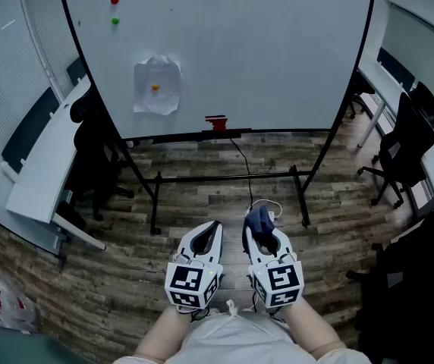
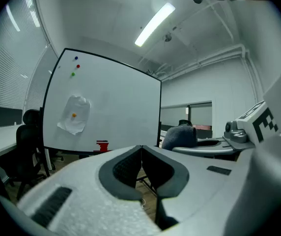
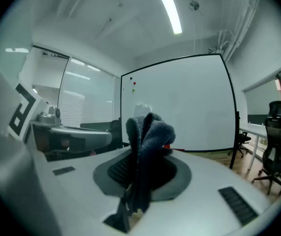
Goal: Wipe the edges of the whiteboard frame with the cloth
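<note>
Since both grippers hang low and well short of the whiteboard (image 1: 240, 51), we judge the wiping not yet begun. Right gripper (image 1: 261, 235) jaws are clamped on the dark blue cloth (image 1: 259, 220), which bulges out past the tips. Left gripper (image 1: 214, 226) jaws are closed with nothing between them.

To do this well we'd walk up, press the bulging cloth onto the black frame (image 1: 363, 59) and run each edge in one pass, keeping the hard jaw tips off the board. The cloth is bunched narrow, so it likely needs firm pressure.

In the way:
- A red object (image 1: 215, 122) sits on the bottom edge.
- The stand crossbar (image 1: 224, 177) and a cable (image 1: 241, 161) lie on the floor underfoot.
- An office chair (image 1: 92, 139) crowds the left edge beside the counter (image 1: 42, 169).
- Another chair (image 1: 403, 146) stands near the right edge.

The paper sheet (image 1: 157, 86) is on the board face, clear of the frame. The magnets (image 1: 114, 1) sit close to the top-left corner.
</note>
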The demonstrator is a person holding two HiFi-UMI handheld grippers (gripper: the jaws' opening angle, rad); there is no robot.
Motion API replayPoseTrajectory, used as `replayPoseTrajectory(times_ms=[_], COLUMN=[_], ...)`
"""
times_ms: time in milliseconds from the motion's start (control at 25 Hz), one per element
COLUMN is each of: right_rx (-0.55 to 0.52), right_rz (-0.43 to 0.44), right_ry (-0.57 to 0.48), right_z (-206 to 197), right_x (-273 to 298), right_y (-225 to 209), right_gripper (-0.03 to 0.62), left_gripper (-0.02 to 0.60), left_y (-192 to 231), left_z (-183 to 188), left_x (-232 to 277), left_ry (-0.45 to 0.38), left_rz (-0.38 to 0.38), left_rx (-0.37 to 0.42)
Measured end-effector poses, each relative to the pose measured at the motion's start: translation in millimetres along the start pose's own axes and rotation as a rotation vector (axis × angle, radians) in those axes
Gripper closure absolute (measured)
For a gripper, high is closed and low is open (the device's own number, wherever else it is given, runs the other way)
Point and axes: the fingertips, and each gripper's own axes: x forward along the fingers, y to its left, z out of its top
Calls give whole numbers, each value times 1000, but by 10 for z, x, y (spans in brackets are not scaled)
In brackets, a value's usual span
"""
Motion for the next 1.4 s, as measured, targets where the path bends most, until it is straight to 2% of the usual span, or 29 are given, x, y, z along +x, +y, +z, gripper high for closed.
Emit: replayPoseTrajectory(times_ms=[600, 920, 1200, 1400], right_rx=[72, 79, 51, 35], right_rz=[28, 113, 188, 209], right_ry=[18, 58, 89, 68], right_z=[-123, -274, -355, -226], right_x=[-31, 44, 384, 858], right_y=[-171, -279, -55, 245], right_gripper=[526, 526, 526, 526], left_gripper=[563, 563, 563, 563], left_y=[-112, -187, 264, 818], left_z=[-69, -239, -332, -249], left_x=[116, 199, 102, 99], left_ry=[6, 12, 5, -23], left_rz=[15, 50, 144, 165], left_rx=[-19, -67, -89, -79])
